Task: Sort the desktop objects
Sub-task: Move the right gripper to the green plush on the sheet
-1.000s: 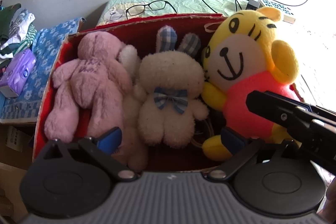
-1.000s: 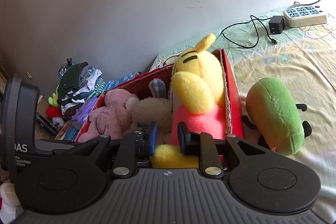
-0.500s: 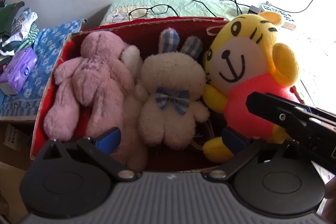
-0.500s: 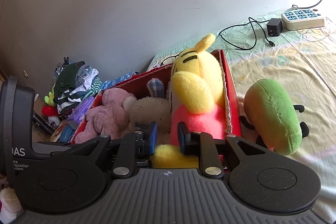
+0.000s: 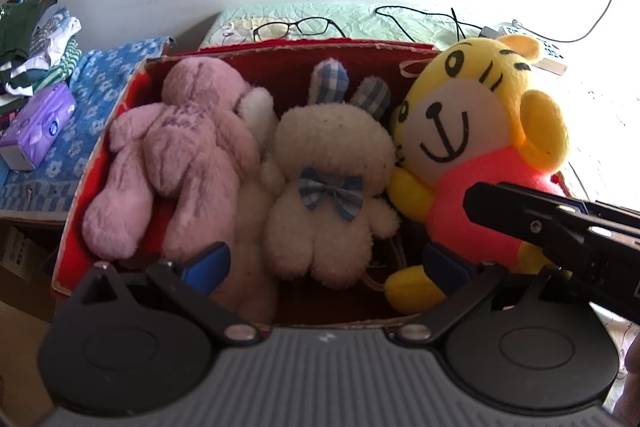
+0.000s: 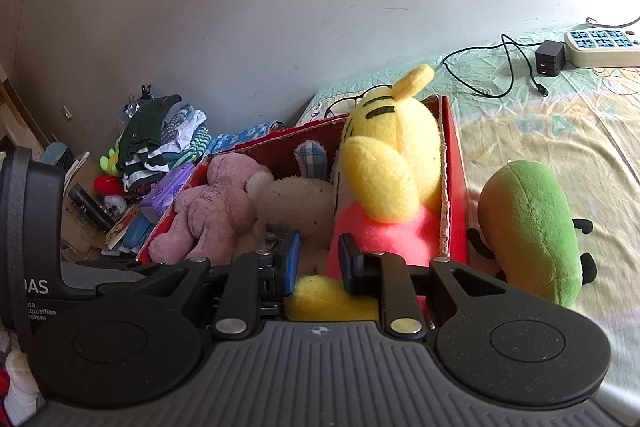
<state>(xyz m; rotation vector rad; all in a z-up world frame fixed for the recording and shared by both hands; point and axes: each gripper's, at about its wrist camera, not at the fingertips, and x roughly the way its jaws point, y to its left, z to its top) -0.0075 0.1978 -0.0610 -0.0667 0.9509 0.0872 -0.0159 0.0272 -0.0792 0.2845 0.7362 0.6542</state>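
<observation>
A red cardboard box (image 5: 280, 45) (image 6: 454, 163) holds a pink plush bear (image 5: 180, 155) (image 6: 208, 203), a cream bunny with a blue bow (image 5: 328, 183) (image 6: 296, 203) and a yellow tiger in a pink shirt (image 5: 472, 147) (image 6: 388, 167). A green plush (image 6: 532, 227) lies on the bed right of the box. My left gripper (image 5: 326, 263) is open over the box's near edge, around the bunny's legs without touching. My right gripper (image 6: 318, 263) is narrowly open and empty above the tiger's yellow foot (image 6: 328, 299). It shows in the left wrist view (image 5: 560, 227).
Glasses (image 5: 298, 27) lie behind the box. A charger (image 6: 550, 59), cable and power strip (image 6: 604, 45) sit at the back right of the bed. Left of the box are a blue floral cloth (image 5: 60, 131), a purple tissue pack (image 5: 38, 125) and folded clothes (image 6: 160, 143).
Both cameras have pulled back and risen slightly, so the box sits a little lower and smaller in view. The toys and both jaw openings are unchanged.
</observation>
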